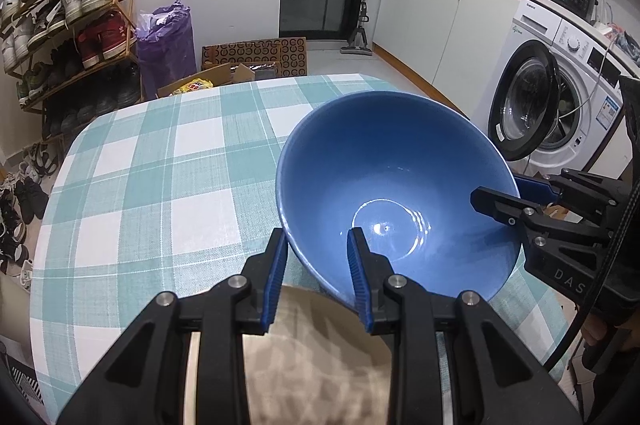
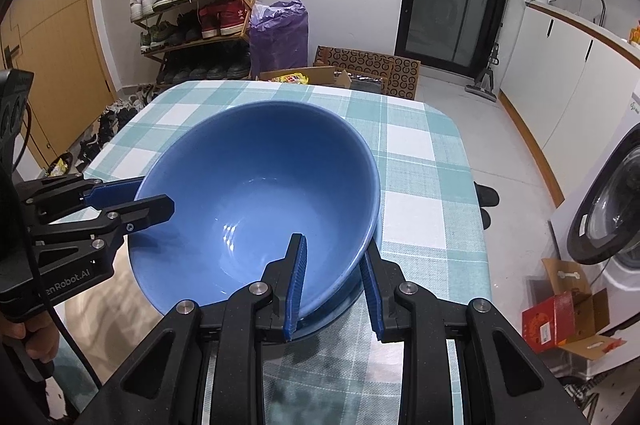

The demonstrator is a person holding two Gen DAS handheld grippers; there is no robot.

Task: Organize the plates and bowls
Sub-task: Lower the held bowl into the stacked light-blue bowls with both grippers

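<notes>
Both grippers are clamping the blue bowl (image 1: 396, 185) by opposite rims: the left gripper (image 1: 318, 265) and the right gripper (image 2: 336, 265). The bowl is sitting tilted over the checked tablecloth (image 1: 160, 165), near its front edge.

Blue bowl (image 1: 384, 185) w/ glossy inside, empty, sitting upright but tilting a bit, over the checked tablecloth (image 1: 160, 165). It's lying toward the table's near right corner, its rim being pinched on two opposite sides, approx. level w/ the right edge.
</notes>
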